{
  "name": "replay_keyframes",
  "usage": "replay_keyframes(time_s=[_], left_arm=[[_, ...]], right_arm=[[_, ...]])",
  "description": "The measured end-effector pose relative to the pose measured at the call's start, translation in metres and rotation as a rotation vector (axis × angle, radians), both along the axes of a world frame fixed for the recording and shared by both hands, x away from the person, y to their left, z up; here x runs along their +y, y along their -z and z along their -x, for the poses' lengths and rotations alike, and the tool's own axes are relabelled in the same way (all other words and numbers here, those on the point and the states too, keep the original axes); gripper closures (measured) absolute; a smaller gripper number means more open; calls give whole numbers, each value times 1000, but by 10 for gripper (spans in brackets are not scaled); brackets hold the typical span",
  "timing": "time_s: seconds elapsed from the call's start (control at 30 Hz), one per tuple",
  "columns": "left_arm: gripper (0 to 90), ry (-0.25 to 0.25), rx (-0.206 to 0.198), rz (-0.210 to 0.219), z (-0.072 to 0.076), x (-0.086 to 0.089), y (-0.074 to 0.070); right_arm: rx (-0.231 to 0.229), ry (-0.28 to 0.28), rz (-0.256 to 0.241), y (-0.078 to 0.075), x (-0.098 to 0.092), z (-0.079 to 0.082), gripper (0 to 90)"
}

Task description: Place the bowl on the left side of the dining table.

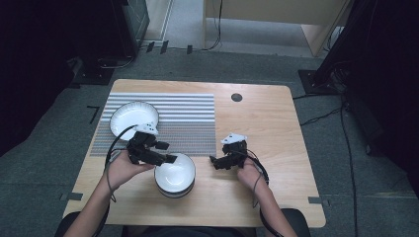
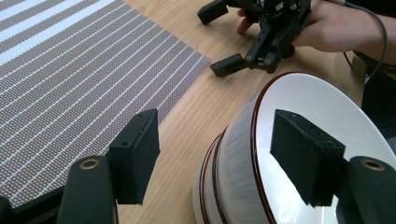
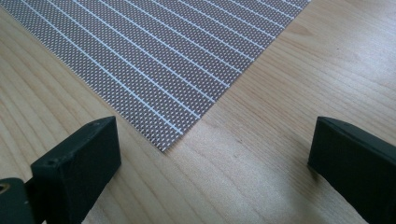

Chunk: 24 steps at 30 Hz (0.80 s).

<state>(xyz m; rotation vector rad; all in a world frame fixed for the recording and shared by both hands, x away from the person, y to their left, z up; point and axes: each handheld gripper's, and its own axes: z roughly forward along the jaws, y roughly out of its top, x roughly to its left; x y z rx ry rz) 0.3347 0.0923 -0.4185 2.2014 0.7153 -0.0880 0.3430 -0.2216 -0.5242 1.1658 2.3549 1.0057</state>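
The stack of bowls (image 1: 175,175) stands on the bare wood near the front edge of the tabletop (image 1: 267,128), just off the front right corner of the striped placemat (image 1: 188,118). In the left gripper view the stack shows at least two bowls nested, white with a dark brown rim, and the top bowl (image 2: 322,116) is empty inside. The left gripper (image 1: 165,152) is at about 10 o'clock of the stack, with its jaws spread wide across the rim: one jaw hangs over the inside of the top bowl, the other stays outside over the wood, and neither seems to press the wall yet. The risk, as I judge it, is that a grip on such a thin, smooth wall slips, or that the lower bowl comes up together with the top one and then drops back. A pull to the side could also tip the whole stack, which stands close to the front edge. A paper plate (image 1: 133,118) lies at 11 o'clock of the stack, on the left part of the placemat, and it is empty too. The right gripper (image 1: 221,162) rests at 3 o'clock of the bowls, wide open and holding nothing, pointing toward the placemat corner (image 3: 163,148).
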Motion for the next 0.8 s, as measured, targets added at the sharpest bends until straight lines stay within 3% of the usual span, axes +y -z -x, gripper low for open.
replay_keyframes(time_s=[0.53,0.8], left_arm=[[460,32,23,-7,2,-7,8],[584,58,17,-36,5,-9,9]], right_arm=[[0,1,-1,0,0,0,16],[0,0,0,0,0,0,16]])
